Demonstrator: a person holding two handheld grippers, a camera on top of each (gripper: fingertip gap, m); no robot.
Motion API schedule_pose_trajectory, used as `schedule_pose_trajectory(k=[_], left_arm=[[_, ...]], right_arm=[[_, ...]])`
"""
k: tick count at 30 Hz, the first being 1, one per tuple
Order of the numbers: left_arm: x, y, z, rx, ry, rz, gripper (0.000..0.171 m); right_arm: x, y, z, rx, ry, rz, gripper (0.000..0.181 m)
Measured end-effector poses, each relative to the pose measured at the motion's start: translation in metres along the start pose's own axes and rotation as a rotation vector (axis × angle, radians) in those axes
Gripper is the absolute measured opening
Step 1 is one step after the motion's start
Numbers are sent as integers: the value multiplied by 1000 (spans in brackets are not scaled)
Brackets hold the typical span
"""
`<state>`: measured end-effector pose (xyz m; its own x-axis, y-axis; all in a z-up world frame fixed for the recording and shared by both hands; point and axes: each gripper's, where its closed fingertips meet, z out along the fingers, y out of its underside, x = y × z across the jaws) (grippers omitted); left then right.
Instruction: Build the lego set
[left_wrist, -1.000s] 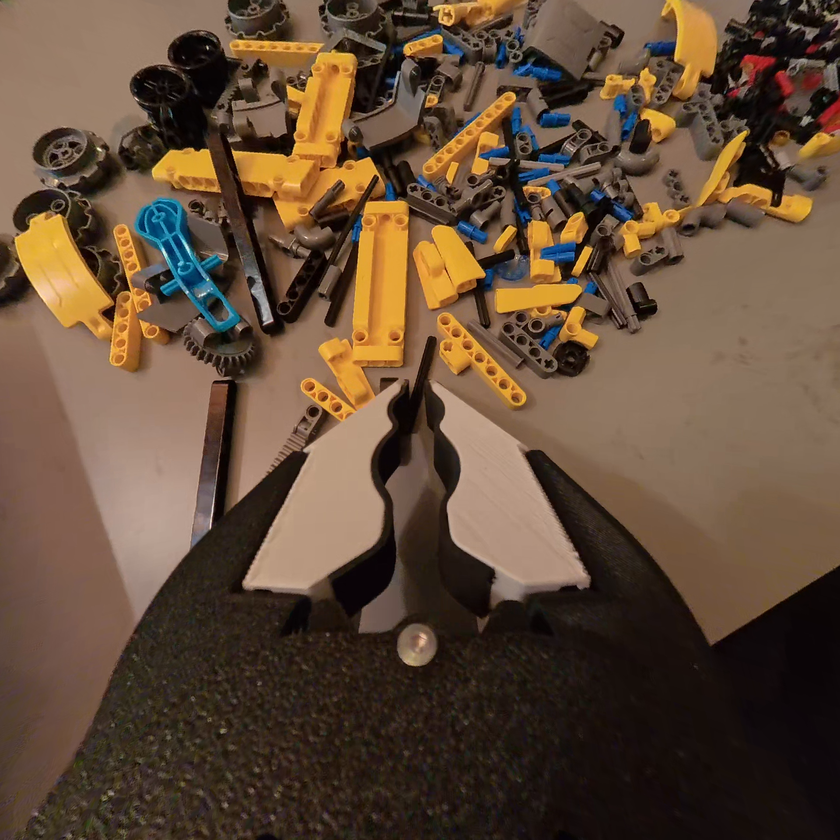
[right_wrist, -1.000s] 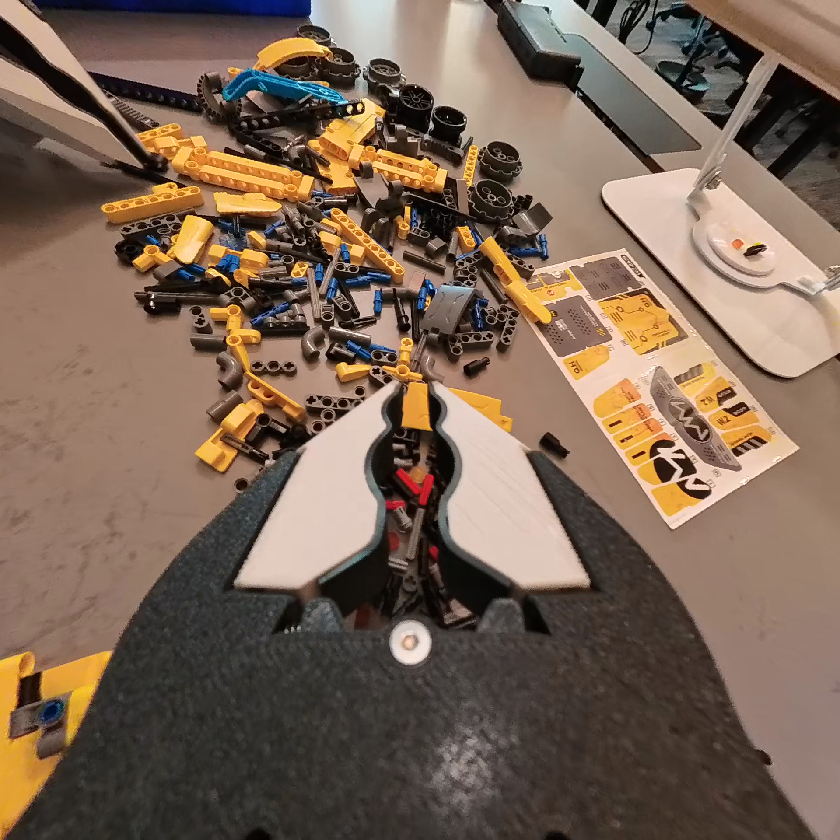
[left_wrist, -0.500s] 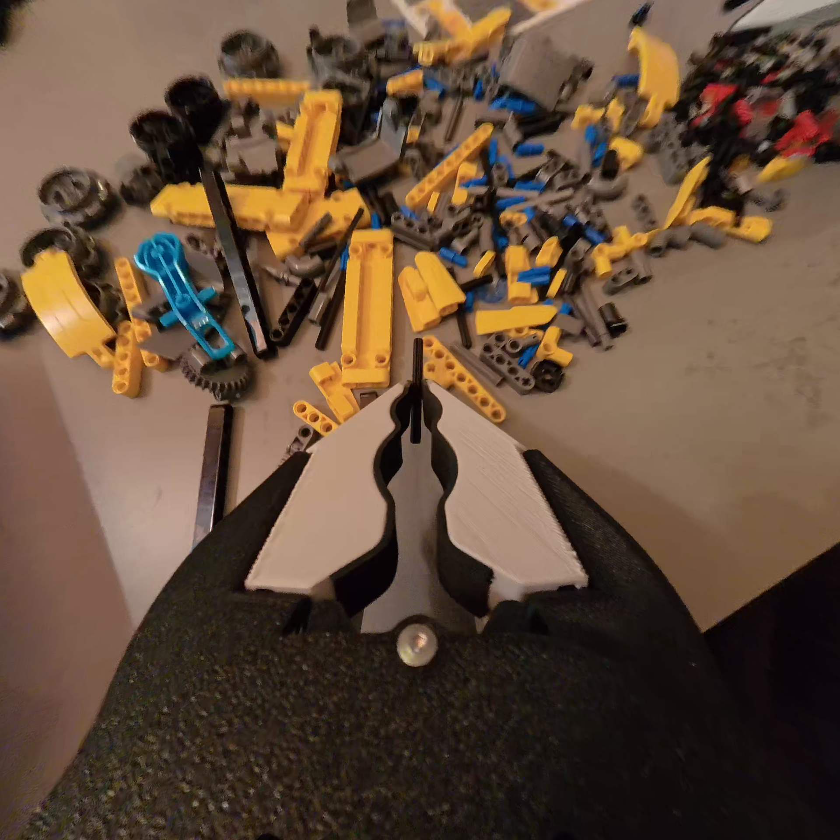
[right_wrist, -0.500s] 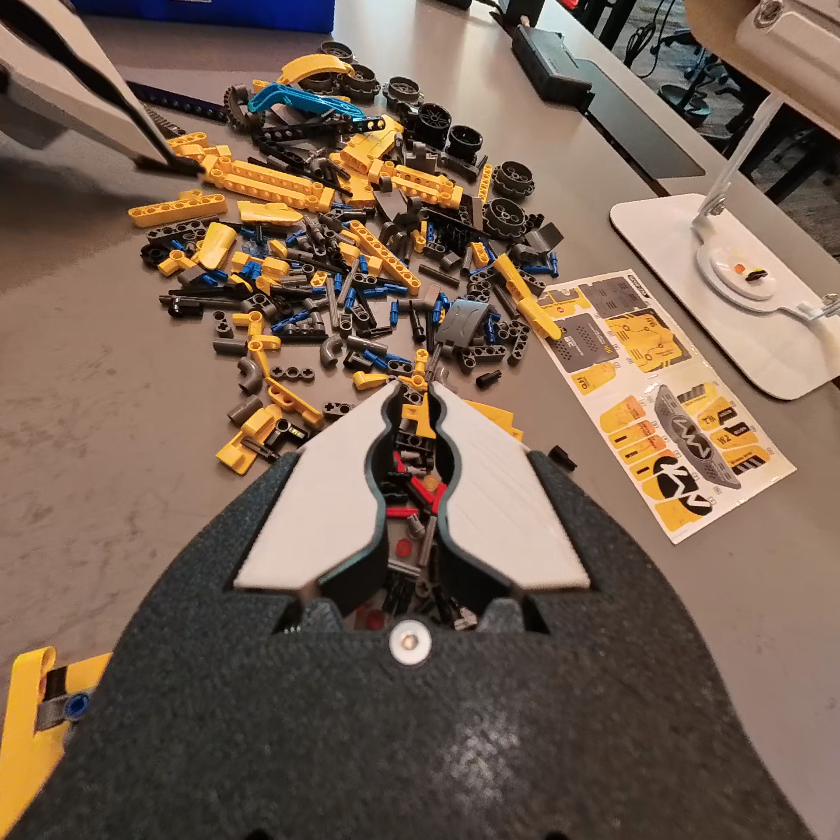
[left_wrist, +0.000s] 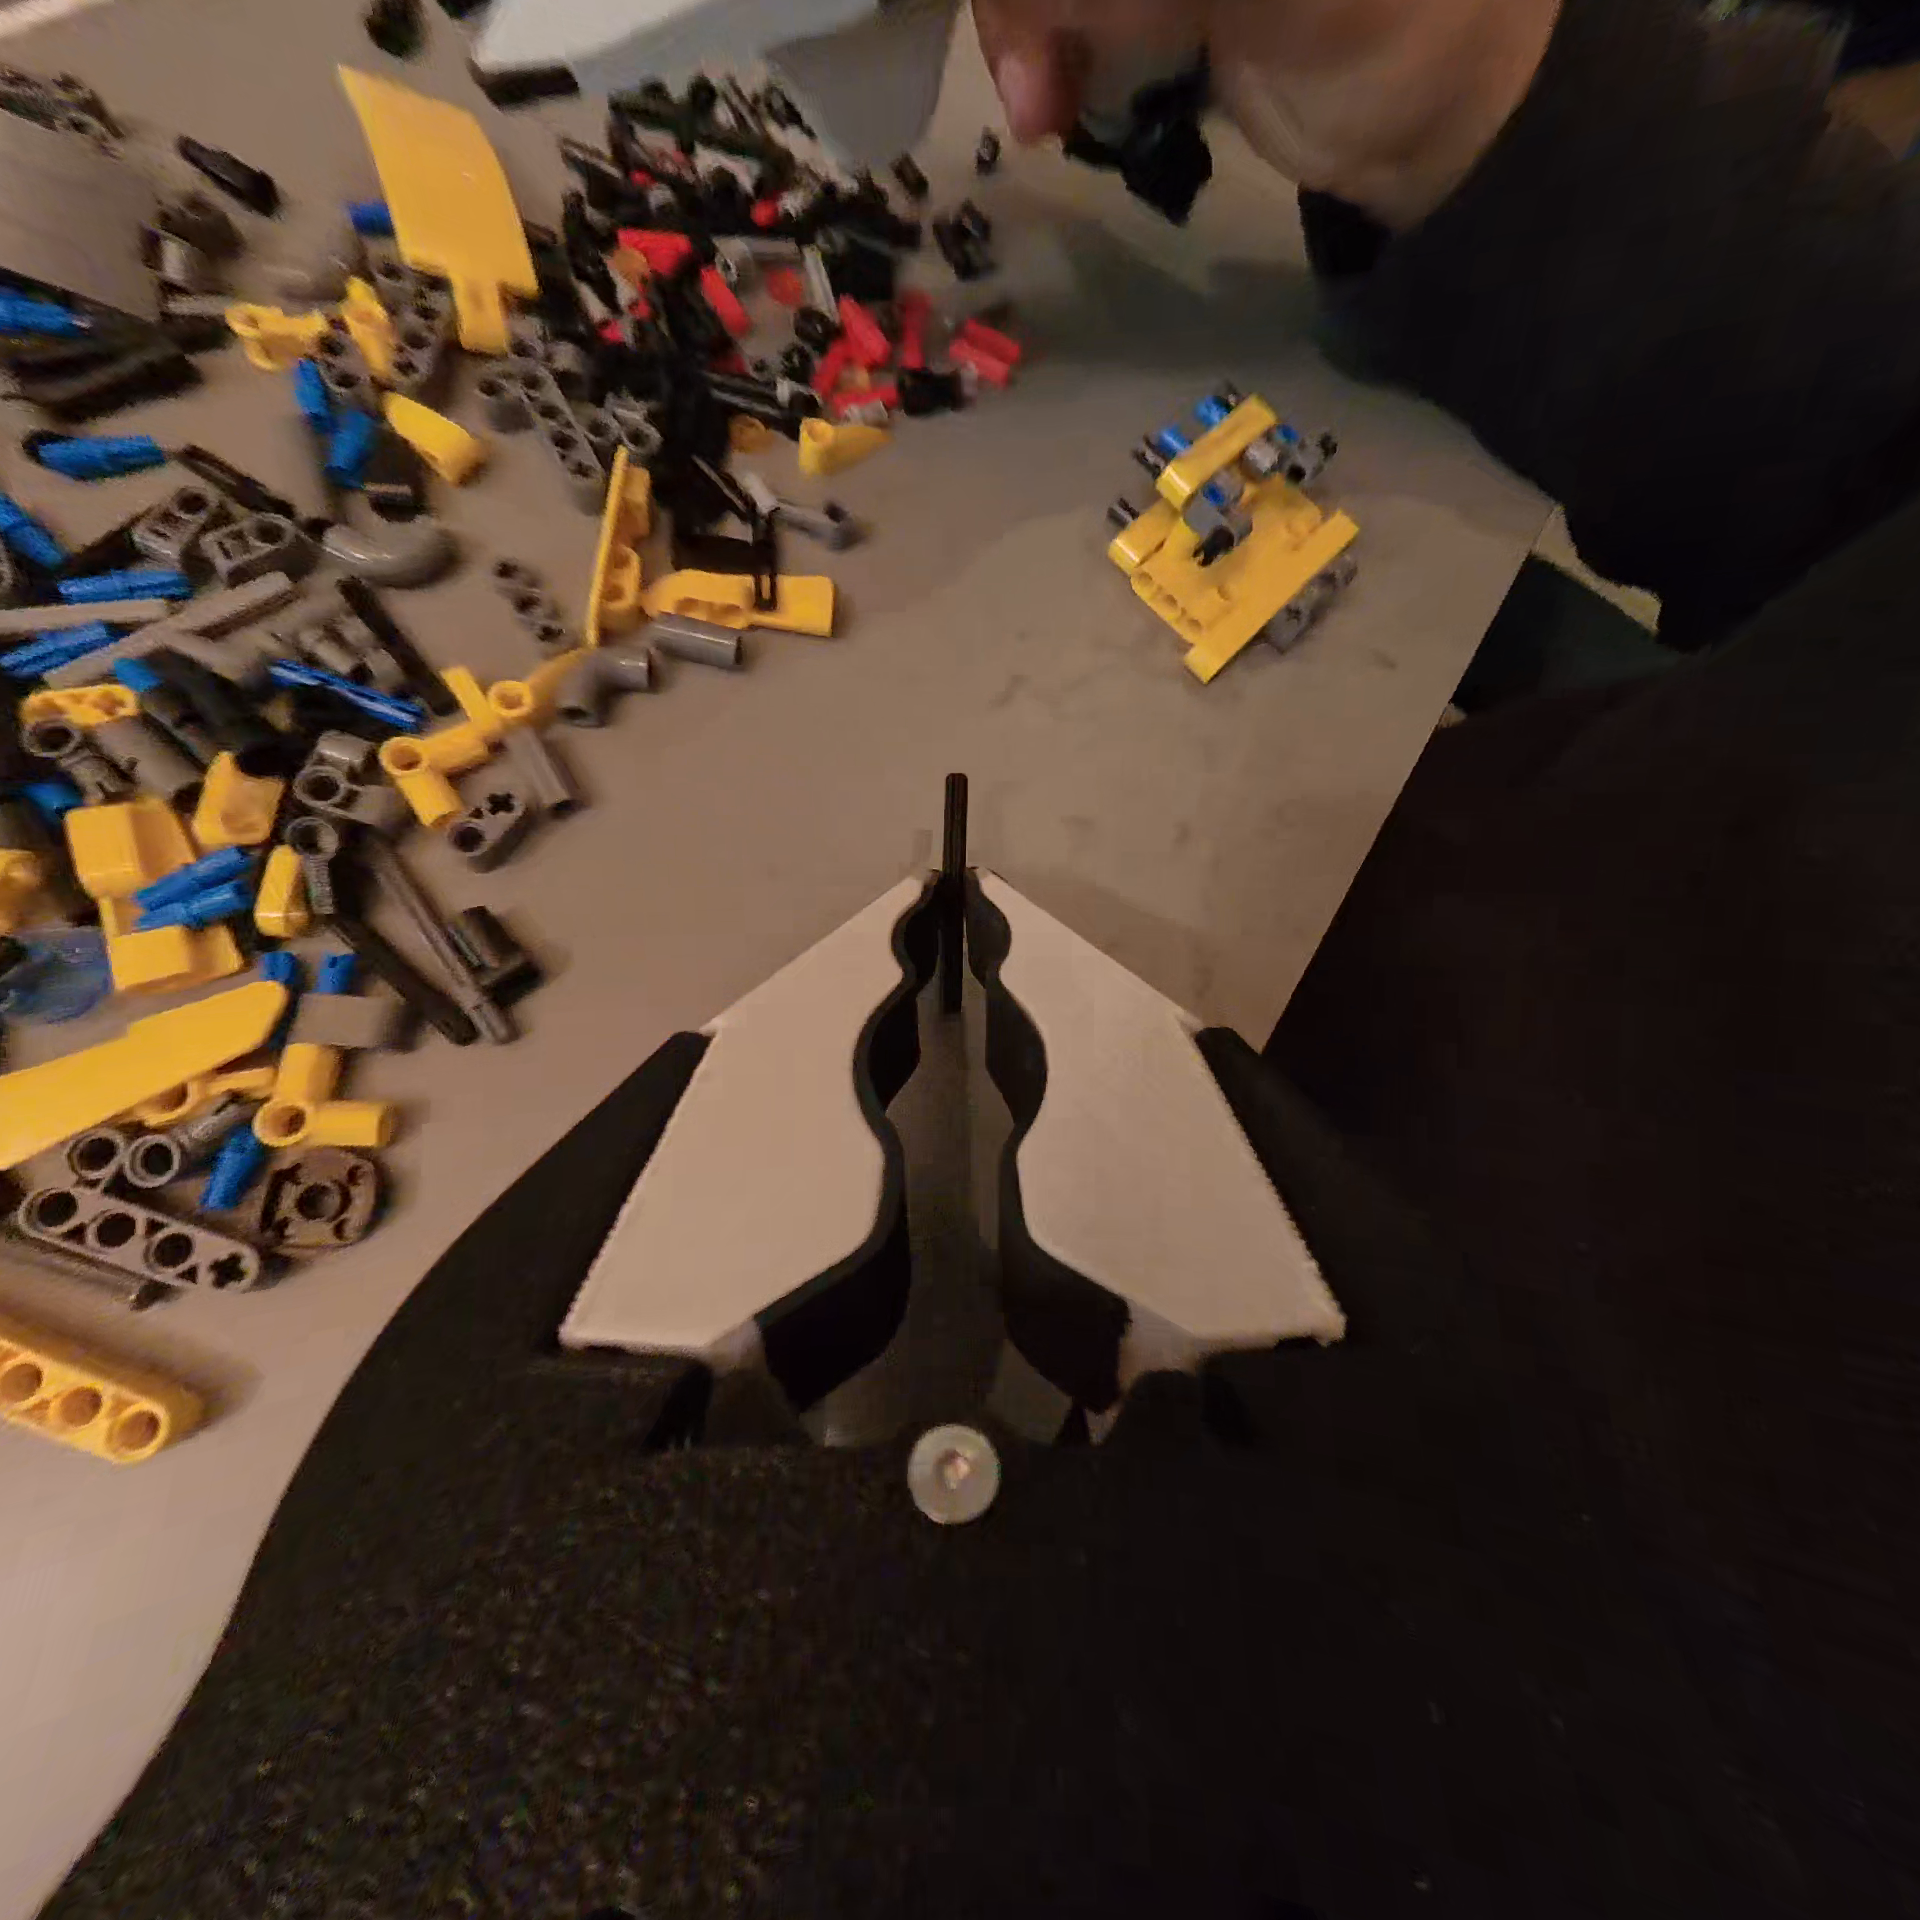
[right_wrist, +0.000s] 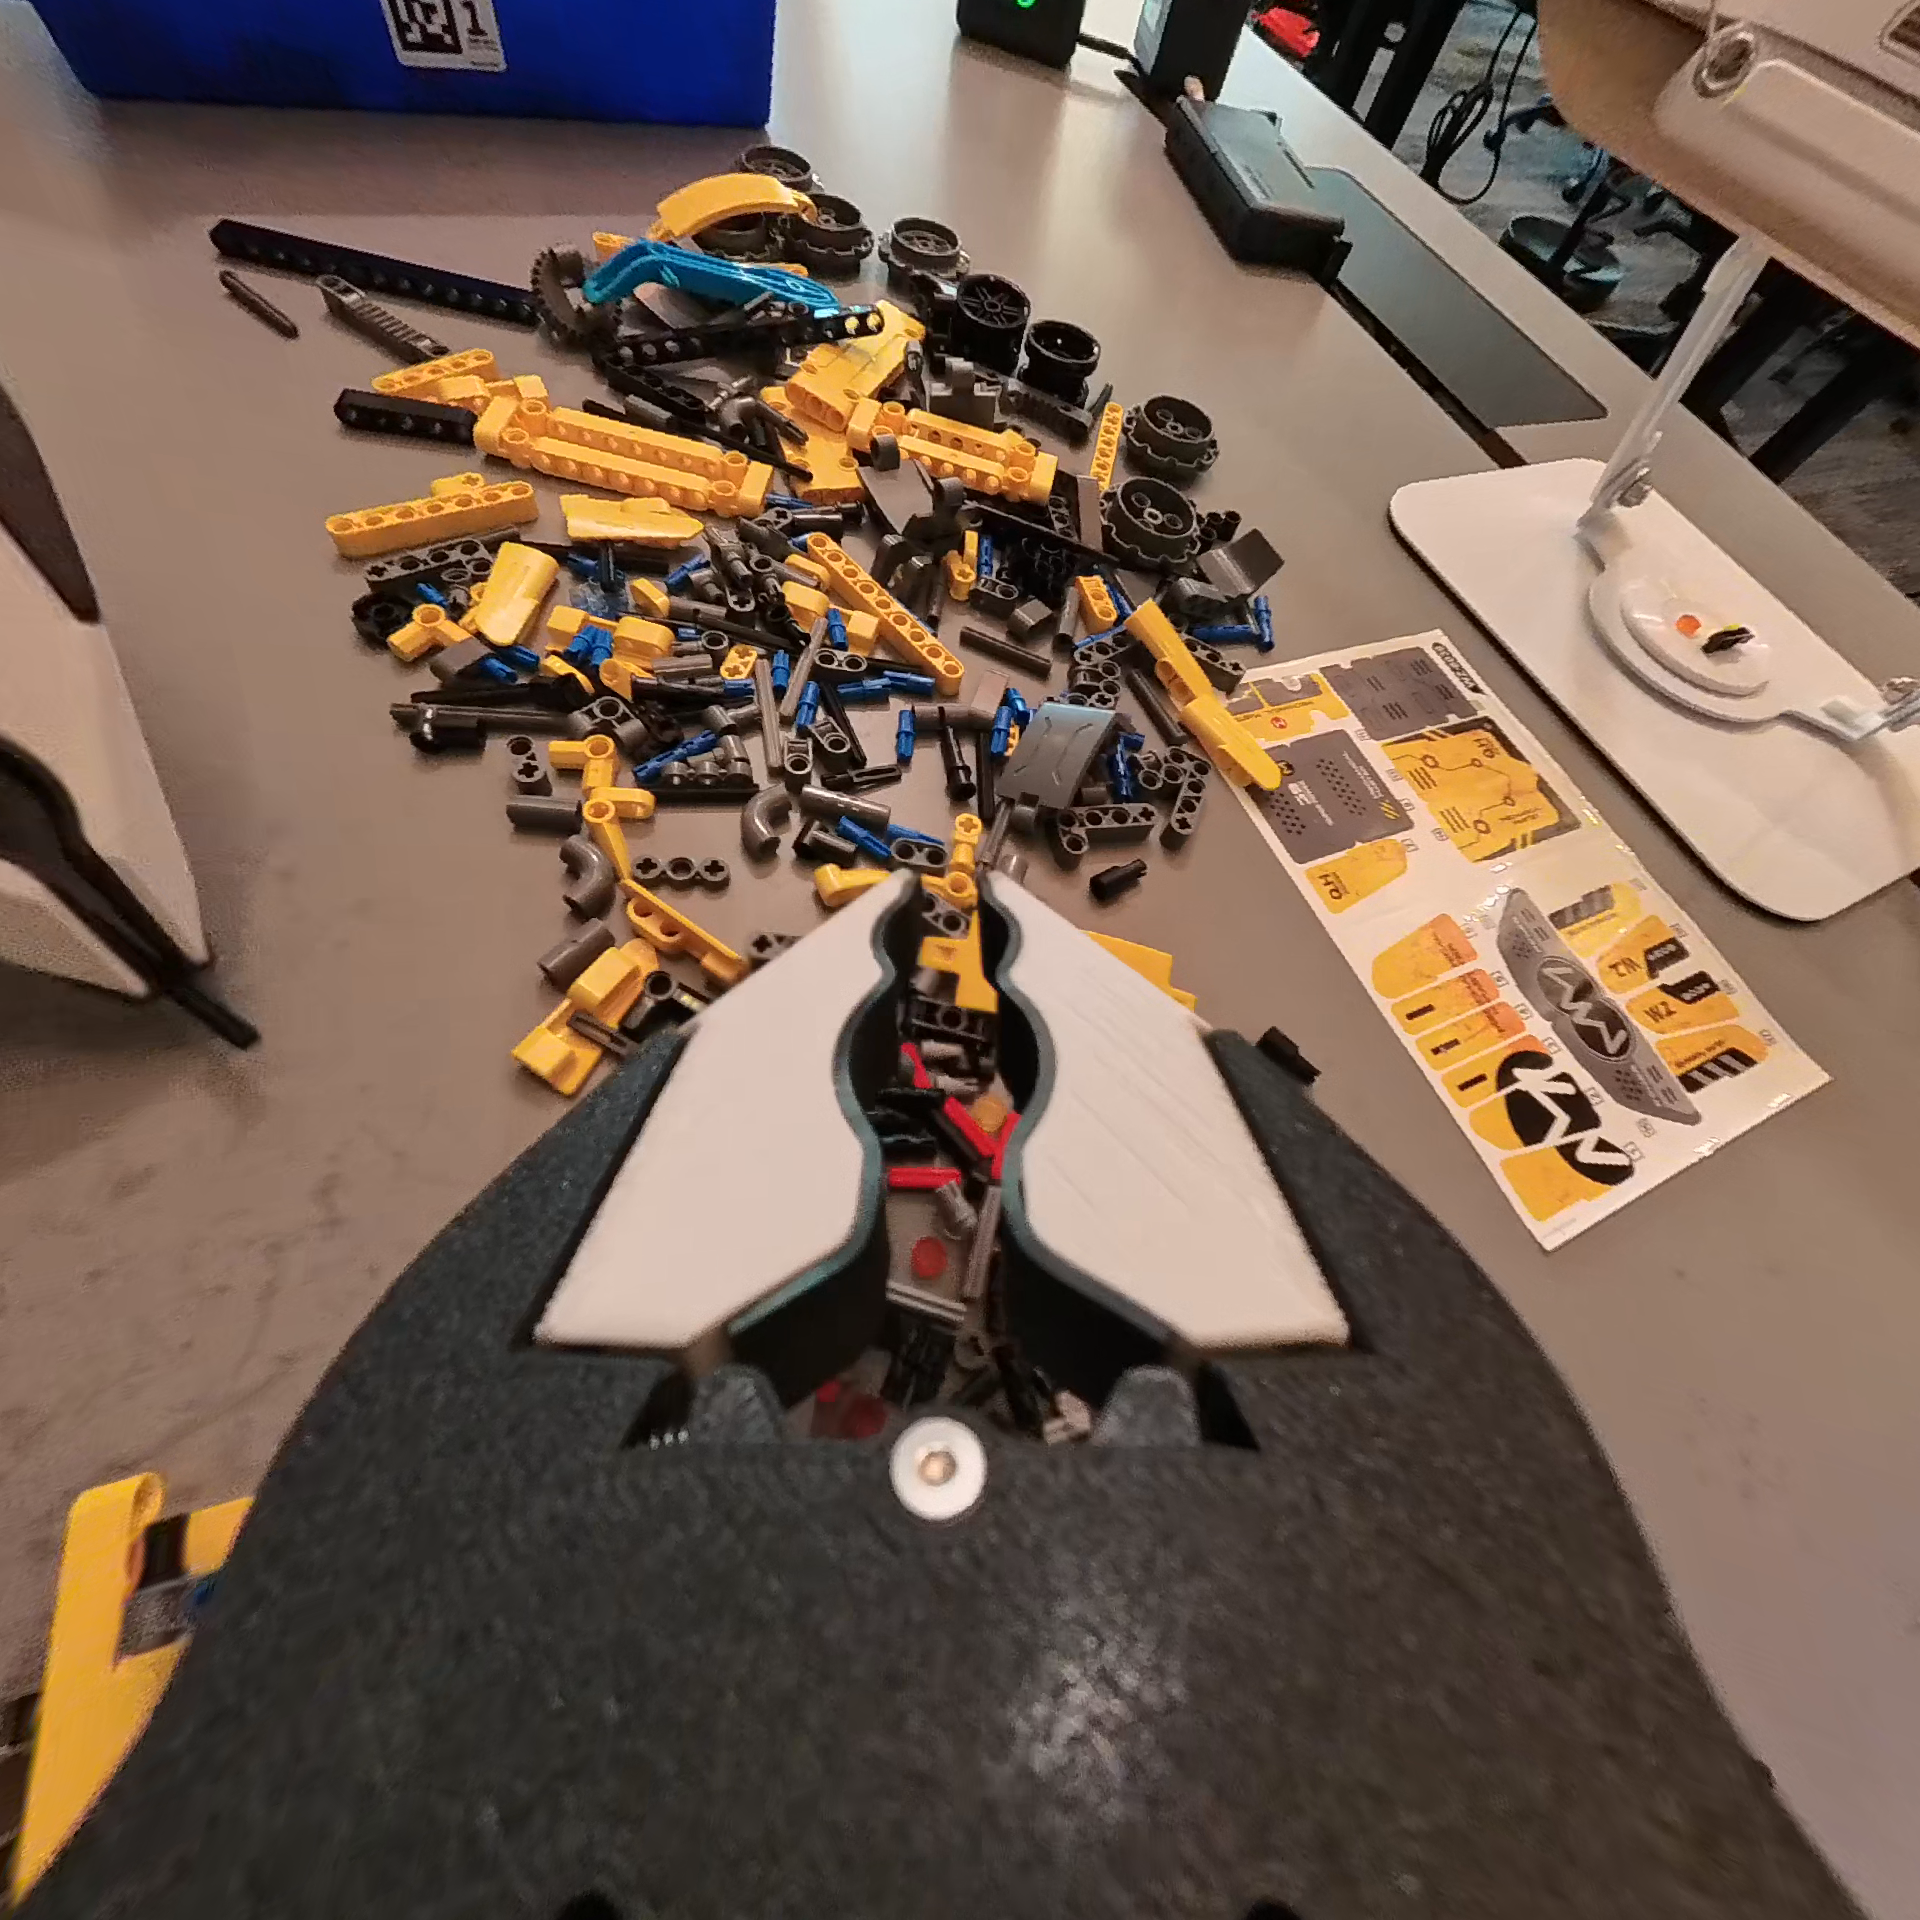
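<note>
My left gripper (left_wrist: 951, 883) is shut on a thin black axle (left_wrist: 953, 831) that sticks out past its tips, above bare table near the right edge. It also shows at the left edge of the right wrist view (right_wrist: 94, 831), with the axle tip (right_wrist: 223, 1023) low over the table. A small yellow and grey assembly (left_wrist: 1231, 540) sits ahead and to the right of it. My right gripper (right_wrist: 951, 883) is shut with nothing between its tips. It hovers over red, black and yellow small parts (right_wrist: 940, 1122) at the near end of the pile.
A wide pile of yellow, grey, black and blue building parts (right_wrist: 790, 623) covers the table. A sticker sheet (right_wrist: 1496, 935) lies on the right, and a white stand base (right_wrist: 1621, 665) beyond it. A blue box (right_wrist: 416, 52) stands at the back. A person's hand (left_wrist: 1091, 73) and dark sleeve (left_wrist: 1662, 312) are by the table edge. My hands' fingertips stand some 15 cm from each other.
My left gripper has swung right with the black axle, from over the yellow beams to near the small assembly. The right gripper has drawn back slightly and stays shut.
</note>
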<state>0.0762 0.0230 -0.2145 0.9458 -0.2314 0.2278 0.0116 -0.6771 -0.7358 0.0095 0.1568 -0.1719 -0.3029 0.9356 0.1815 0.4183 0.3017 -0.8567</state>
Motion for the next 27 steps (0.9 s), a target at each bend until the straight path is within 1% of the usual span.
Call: schedule_pose_trajectory(k=[3, 7, 11, 15, 21, 27], left_arm=[[1, 6, 6, -48, -45, 42, 4], [2, 6, 6, -51, -42, 39, 4], [1, 3, 5, -34, -42, 36, 5], [2, -4, -2, 12, -28, 29, 7], [-21, -13, -23, 103, -96, -37, 8], [-41, -7, -36, 115, -185, -80, 8]], right_arm=[[-4, -4, -2, 13, -9, -5, 10], [-7, -8, -4, 23, -14, -17, 10], [-8, -9, -5, 30, -14, -22, 10], [-8, -10, -5, 33, -14, -22, 10], [-10, -11, -6, 36, -16, -25, 10], [-10, -12, -6, 41, -17, -21, 10]])
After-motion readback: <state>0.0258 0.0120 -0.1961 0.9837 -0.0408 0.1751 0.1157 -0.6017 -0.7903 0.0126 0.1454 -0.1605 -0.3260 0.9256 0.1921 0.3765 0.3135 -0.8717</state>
